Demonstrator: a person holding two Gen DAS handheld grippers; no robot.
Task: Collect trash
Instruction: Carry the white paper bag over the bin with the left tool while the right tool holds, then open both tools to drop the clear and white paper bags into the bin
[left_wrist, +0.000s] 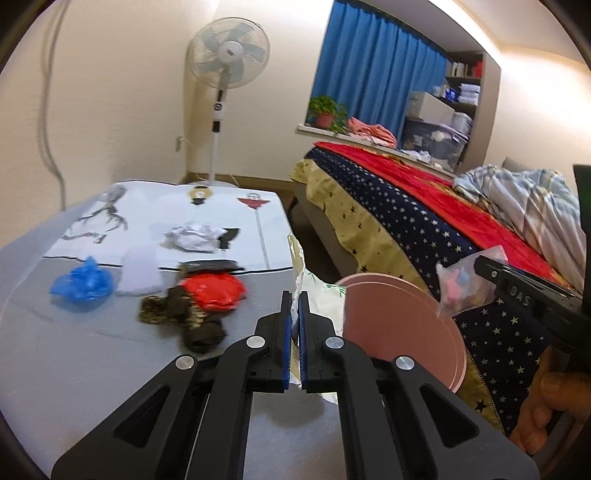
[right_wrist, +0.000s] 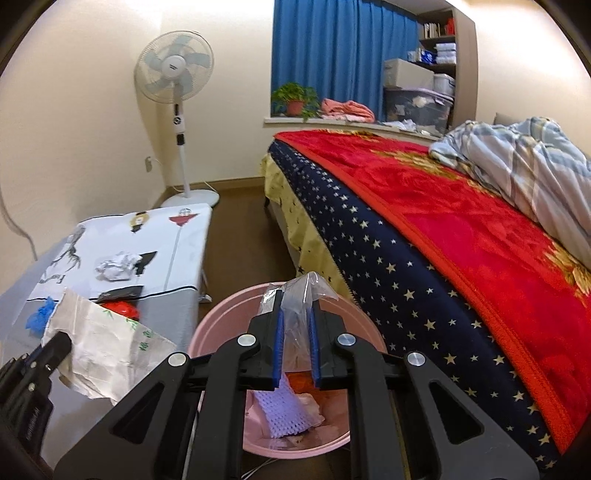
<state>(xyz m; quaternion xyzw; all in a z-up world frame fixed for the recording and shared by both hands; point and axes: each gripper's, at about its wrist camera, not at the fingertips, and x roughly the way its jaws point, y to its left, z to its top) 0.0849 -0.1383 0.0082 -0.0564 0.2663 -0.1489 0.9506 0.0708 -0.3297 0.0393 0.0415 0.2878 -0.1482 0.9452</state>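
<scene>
partly hidden pink bin (right_wrist: 221, 314), bag (right_wrist: 306, 288) contents unclear

The bin (right_wrist: 221, 317) was smooth pink plastic; the bag (right_wrist: 306, 291) in the right claw (right_wrist: 295, 347) was clear glossy film. The wrapper (right_wrist: 103, 339) looked like creased matt paper. The claws were matt black plastic with ribbed blue pads (left_wrist: 285, 332), and the counter (left_wrist: 74, 362) smooth grey

cream walls, blue curtain (right_wrist: 332, 55), standing fan (right_wrist: 173, 70), bed (right_wrist: 461, 229) with red blanket, brown floor.
</scene>
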